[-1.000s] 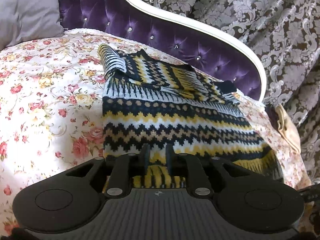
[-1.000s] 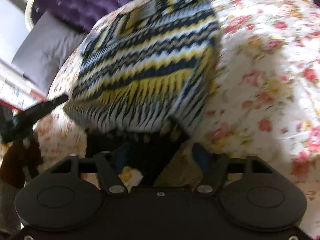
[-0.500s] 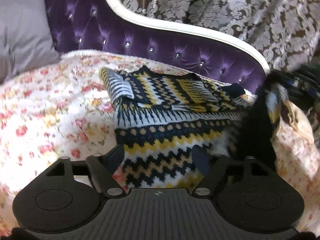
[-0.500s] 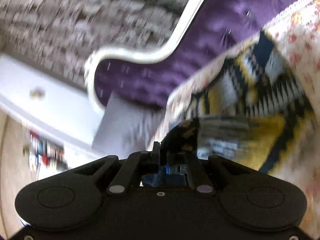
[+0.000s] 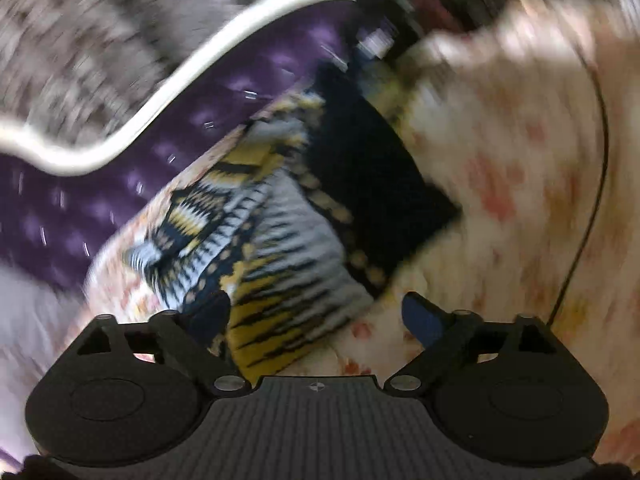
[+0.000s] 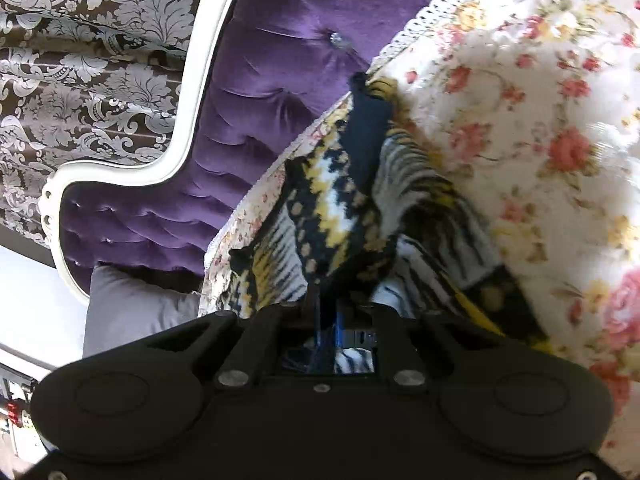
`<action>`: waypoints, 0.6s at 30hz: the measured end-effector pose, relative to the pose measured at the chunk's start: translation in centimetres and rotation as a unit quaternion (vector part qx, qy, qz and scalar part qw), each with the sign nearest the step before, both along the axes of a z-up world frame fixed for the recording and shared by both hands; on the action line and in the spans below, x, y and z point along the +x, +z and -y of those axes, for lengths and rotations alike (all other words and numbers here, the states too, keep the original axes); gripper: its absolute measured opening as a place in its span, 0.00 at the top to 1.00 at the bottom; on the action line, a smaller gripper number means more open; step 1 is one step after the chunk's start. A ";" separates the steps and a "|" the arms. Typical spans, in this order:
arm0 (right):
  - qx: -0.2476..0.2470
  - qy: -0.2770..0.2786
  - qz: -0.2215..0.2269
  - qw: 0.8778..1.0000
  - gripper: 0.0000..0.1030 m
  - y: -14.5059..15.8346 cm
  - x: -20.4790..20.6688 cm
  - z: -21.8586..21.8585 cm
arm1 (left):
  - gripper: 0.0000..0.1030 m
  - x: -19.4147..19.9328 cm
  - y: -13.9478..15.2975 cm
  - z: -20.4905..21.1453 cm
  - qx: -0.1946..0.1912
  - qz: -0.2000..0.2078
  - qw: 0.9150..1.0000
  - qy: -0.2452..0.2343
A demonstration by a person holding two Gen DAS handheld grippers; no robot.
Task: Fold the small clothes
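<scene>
Patterned knit sweater (image 5: pixel 280 240), yellow, navy and white: lies partly folded on the floral bedspread (image 5: pixel 520 200), below the purple tufted headboard (image 6: pixel 280 80).
Left gripper (image 5: pixel 316 316): jaws wide and opening, pads clear of the knit (view blurred).
Right gripper (image 6: pixel 340 316): jaws narrow, opening slightly, sweater edge pinched between them.
Grey pillow (image 6: pixel 132 304): beside the headboard.

My left view is smeared with motion blur; the sweater (image 5: pixel 304 240) and headboard (image 5: pixel 200 120) streak. My right view is sharp, the bedspread (image 6: pixel 540 120) beside its headboard glaring white in strong light. Both views bend at the edges.
</scene>
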State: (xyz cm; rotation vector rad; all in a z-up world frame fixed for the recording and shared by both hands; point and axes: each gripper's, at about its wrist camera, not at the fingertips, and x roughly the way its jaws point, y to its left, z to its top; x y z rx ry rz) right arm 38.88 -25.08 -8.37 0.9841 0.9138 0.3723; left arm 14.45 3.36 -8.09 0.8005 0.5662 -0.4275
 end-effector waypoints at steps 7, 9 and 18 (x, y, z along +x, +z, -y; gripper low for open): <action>-0.020 0.018 0.018 0.999 0.82 1.0 -1.2 0.8 | 0.03 1.0 -0.8 0.7 0.035 0.040 0.999 -0.005; -0.014 0.020 0.024 0.999 0.82 0.9 -1.6 1.0 | 0.03 1.8 -0.9 0.9 0.047 0.051 0.998 -0.010; -0.005 0.011 0.039 0.999 0.82 1.2 -3.0 2.0 | 0.02 11.3 3.9 -4.2 -0.192 0.014 0.974 0.116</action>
